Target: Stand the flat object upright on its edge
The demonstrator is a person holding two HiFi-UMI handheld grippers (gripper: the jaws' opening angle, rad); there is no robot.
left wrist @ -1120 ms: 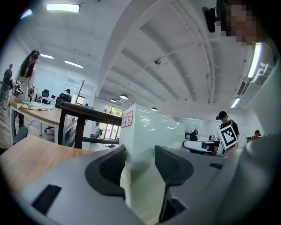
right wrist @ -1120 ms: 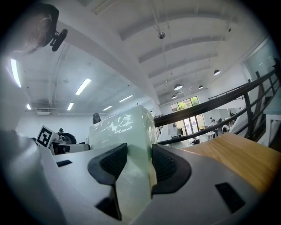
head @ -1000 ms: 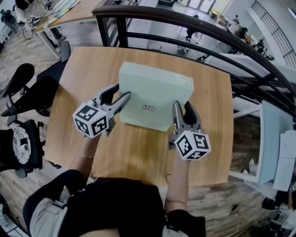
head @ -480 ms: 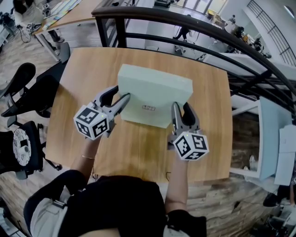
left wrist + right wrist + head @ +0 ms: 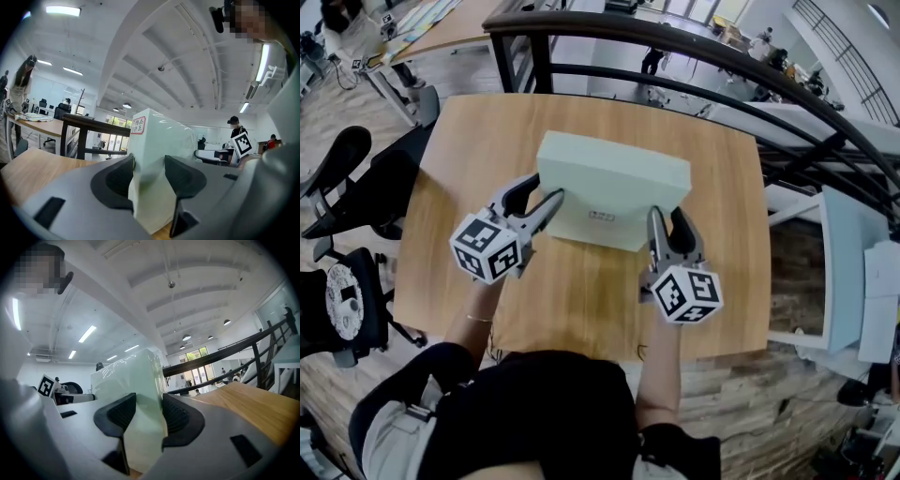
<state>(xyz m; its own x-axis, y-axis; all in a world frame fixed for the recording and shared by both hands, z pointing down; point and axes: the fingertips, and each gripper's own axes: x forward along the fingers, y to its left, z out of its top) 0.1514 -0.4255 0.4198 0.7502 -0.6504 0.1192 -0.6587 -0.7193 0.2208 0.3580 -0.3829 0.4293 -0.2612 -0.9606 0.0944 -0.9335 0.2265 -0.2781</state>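
Pale green flat rectangular block (image 5: 614, 169), film-wrapped, up on edge on wooden table (image 5: 581, 300), spanning between both tools; left gripper (image 5: 548, 186) pinches its left end, right gripper (image 5: 668, 214) its right end; likely light, stiff, slippery; grip ends low

Left gripper (image 5: 548, 186) centre-left, right gripper (image 5: 667, 216) centre-right, both pointing up-frame. Jaws of each clamped on the pale box (image 5: 614, 173), near edge.

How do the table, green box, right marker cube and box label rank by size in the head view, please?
Largest to smallest: table; green box; right marker cube, though it sits nearer the camera; box label.
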